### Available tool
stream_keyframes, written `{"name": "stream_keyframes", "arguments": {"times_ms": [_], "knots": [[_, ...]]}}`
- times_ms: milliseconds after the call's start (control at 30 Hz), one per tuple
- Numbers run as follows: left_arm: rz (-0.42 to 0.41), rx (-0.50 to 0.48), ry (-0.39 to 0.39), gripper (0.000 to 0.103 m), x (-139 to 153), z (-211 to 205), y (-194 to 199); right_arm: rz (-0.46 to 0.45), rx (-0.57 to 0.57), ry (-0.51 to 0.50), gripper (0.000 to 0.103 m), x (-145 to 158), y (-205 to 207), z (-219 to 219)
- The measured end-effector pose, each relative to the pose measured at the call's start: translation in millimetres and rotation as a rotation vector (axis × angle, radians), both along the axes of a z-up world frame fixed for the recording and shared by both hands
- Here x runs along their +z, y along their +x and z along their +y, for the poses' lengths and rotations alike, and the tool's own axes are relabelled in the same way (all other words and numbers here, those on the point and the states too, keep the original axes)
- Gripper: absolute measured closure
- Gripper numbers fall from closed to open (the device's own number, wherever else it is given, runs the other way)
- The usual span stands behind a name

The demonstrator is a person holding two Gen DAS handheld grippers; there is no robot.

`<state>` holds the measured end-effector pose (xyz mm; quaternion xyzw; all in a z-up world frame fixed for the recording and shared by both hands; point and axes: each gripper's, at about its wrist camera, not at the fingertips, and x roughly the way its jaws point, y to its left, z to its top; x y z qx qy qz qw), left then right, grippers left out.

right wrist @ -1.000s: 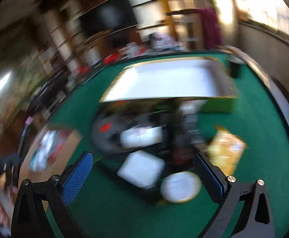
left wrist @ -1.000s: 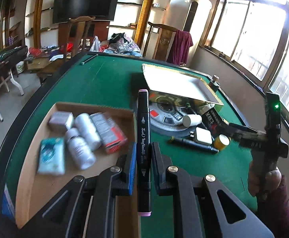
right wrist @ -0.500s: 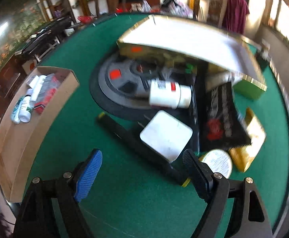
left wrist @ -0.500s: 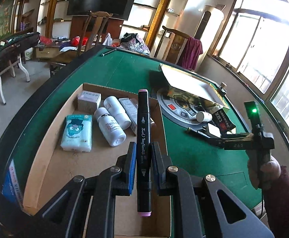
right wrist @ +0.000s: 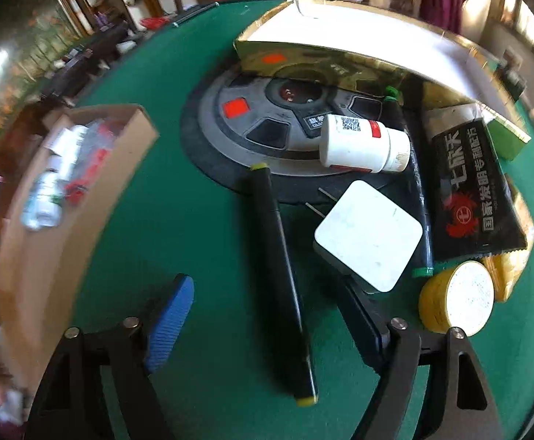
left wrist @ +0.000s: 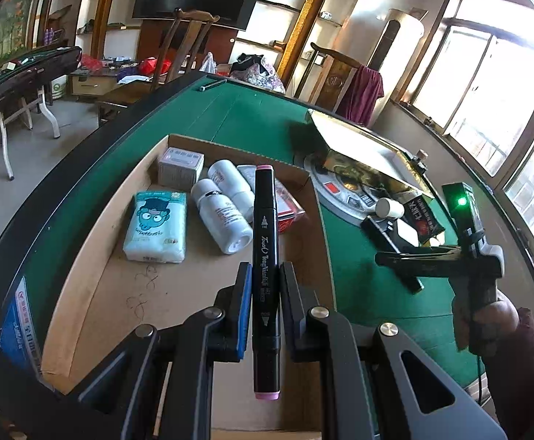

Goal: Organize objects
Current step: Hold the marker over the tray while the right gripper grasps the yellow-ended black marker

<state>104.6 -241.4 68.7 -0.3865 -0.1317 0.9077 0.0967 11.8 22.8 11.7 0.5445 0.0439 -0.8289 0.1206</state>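
My left gripper (left wrist: 264,277) is shut on a black pink-capped marker (left wrist: 265,242), held above the cardboard tray (left wrist: 94,256). In the tray lie a tissue pack (left wrist: 155,225), two white bottles (left wrist: 223,216), a small box (left wrist: 180,161) and a red packet (left wrist: 288,209). My right gripper (right wrist: 267,315) hangs low over the green table, its jaws closing, with a black yellow-tipped marker (right wrist: 281,278) lying between them and untouched. Beside that marker are a white charger (right wrist: 369,234), a white bottle (right wrist: 362,143), a black packet (right wrist: 468,190) and a yellow tin (right wrist: 457,297). The right gripper (left wrist: 417,260) also shows in the left wrist view.
A round grey dial (right wrist: 267,128) sits in the table's middle with an open gold box (right wrist: 340,44) over it. A green-tipped marker (right wrist: 419,198) lies under the charger. A pen (left wrist: 212,85) rests at the far table edge. Chairs and shelves stand beyond.
My left gripper carried the pink-capped marker left, from over the table edge to over the tray. My right gripper dropped toward the yellow-tipped marker and its jaws narrowed.
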Motion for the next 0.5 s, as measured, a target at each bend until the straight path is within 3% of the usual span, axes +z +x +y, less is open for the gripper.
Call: {"name": "stream_keyframes", "arguments": {"times_ms": [33,67,100,133,267,500], "knots": [[-0.003,0.002,0.002,0.089,-1.8,-1.3,0.4,0.021,-0.004,0.044,0.034,-1.6,1.9,-3.8],[-0.008,0.006,0.006,0.088,-3.9,-3.5,0.4,0.060,-0.014,0.074,0.052,-0.5,4.5,-9.4],[-0.011,0.009,0.008,0.088,-4.8,-5.2,0.1,0.063,-0.033,0.052,0.063,0.5,5.7,-9.9],[-0.014,0.013,0.012,0.088,-6.6,-7.7,0.4,0.069,-0.061,0.063,0.084,2.3,7.4,-10.4],[-0.024,0.028,0.022,0.088,-11.7,-15.7,3.2,0.049,-0.067,-0.020,0.087,5.5,13.5,-4.7],[-0.040,0.038,0.034,0.088,-14.9,-22.4,7.2,0.006,-0.104,-0.324,0.087,16.5,32.5,16.6]]}}
